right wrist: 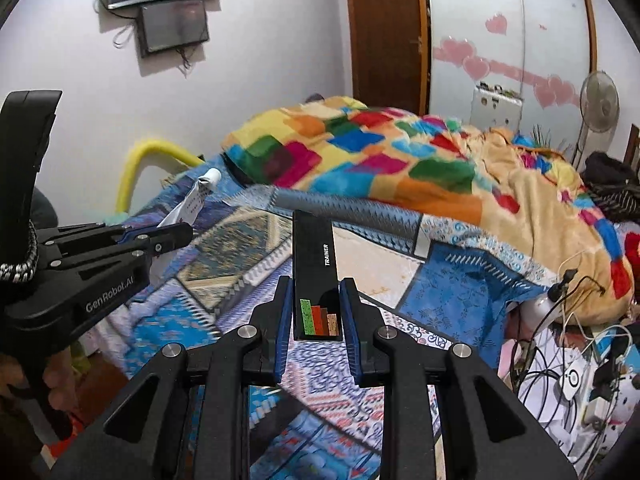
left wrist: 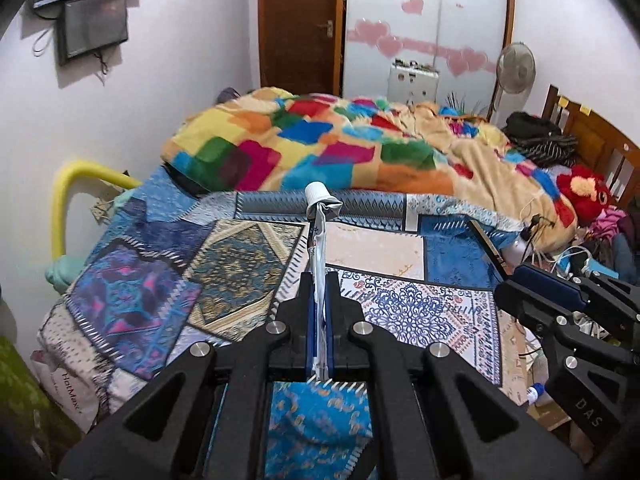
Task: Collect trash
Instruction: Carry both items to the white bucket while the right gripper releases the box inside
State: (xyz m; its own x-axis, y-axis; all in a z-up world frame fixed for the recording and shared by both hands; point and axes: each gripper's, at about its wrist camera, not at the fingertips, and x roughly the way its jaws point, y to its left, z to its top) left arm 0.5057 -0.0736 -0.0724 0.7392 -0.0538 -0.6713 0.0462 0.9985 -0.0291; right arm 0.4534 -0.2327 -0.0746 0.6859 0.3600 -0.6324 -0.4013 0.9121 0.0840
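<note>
My left gripper [left wrist: 319, 292] is shut on a squeezed white tube [left wrist: 320, 232] with a white cap, held upright above the patchwork bedspread [left wrist: 180, 280]. The tube also shows in the right wrist view [right wrist: 192, 200], sticking out of the left gripper [right wrist: 176, 234]. My right gripper [right wrist: 316, 300] is shut on a long black box [right wrist: 314, 264] marked TRAINER, with coloured bars on its near end, and holds it above the bed. The right gripper also shows at the right of the left wrist view [left wrist: 532, 280].
A colourful checked blanket [left wrist: 320, 140] is heaped on the far half of the bed. Cables and clutter [right wrist: 568, 360] lie at the right. A yellow foam rail [left wrist: 64, 200] stands at the left. A fan [left wrist: 516, 68], door and wardrobe are behind.
</note>
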